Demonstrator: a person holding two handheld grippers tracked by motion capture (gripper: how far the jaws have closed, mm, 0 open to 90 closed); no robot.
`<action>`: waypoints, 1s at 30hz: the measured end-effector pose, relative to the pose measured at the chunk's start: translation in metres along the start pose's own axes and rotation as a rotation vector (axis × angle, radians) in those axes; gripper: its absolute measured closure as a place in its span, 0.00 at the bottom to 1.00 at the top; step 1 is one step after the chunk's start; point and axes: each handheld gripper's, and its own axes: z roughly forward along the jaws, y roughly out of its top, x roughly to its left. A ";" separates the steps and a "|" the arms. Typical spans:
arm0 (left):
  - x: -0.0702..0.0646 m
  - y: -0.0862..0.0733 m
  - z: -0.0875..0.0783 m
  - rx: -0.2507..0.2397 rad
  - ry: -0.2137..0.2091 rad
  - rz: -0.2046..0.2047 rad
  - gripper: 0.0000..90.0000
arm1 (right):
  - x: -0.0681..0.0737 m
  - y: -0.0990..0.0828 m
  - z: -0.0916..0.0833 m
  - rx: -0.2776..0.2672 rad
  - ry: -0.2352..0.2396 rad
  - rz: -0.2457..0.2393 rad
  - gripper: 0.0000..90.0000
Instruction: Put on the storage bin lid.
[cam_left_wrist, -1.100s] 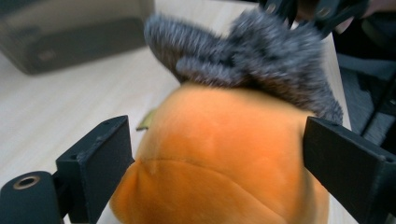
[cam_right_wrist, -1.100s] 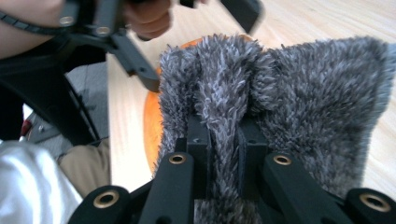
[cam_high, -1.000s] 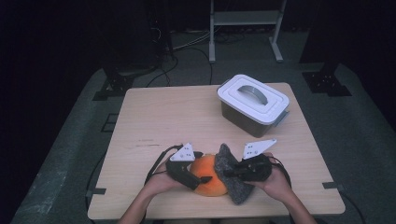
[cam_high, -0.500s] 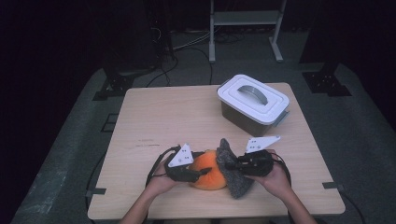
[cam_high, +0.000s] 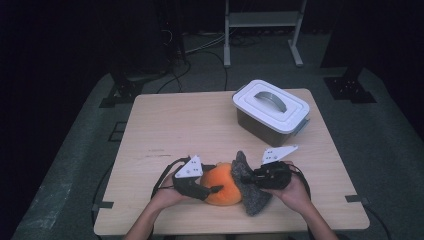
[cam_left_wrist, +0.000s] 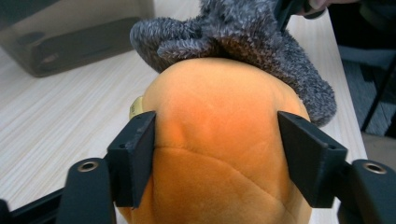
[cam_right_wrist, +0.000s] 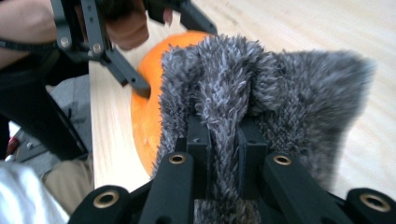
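Observation:
An orange plush ball (cam_high: 222, 184) lies near the table's front edge, with a grey fuzzy cloth (cam_high: 254, 199) draped over its right side. My left gripper (cam_high: 216, 179) straddles the ball from the left. In the left gripper view both pads (cam_left_wrist: 135, 154) press into the plush (cam_left_wrist: 219, 116). These jaws have just been opening a little with the ball still between them. My right gripper (cam_high: 246, 176) comes in from the right and is shut on a fold of the grey cloth (cam_right_wrist: 224, 93). The fold is pinched between its jaws (cam_right_wrist: 224, 135).
A grey storage box with a white lid and handle (cam_high: 270, 107) stands at the table's back right. The light wooden table (cam_high: 175, 130) stretches bare to the left and back. Cables trail from both grippers over the front edge.
The right gripper has shifted slightly right and away with the grey cloth, baring more of the orange ball. The left hand has stayed at the ball.

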 end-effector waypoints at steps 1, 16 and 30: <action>0.000 0.000 -0.001 0.005 -0.003 0.008 0.36 | -0.001 -0.001 0.000 0.003 0.013 0.000 0.87; 0.005 0.004 -0.002 -0.007 -0.023 -0.042 0.22 | 0.013 -0.003 0.006 0.057 0.040 -0.052 0.87; 0.010 0.002 0.003 0.015 -0.002 -0.108 0.39 | 0.010 0.000 0.001 0.058 0.046 -0.048 0.88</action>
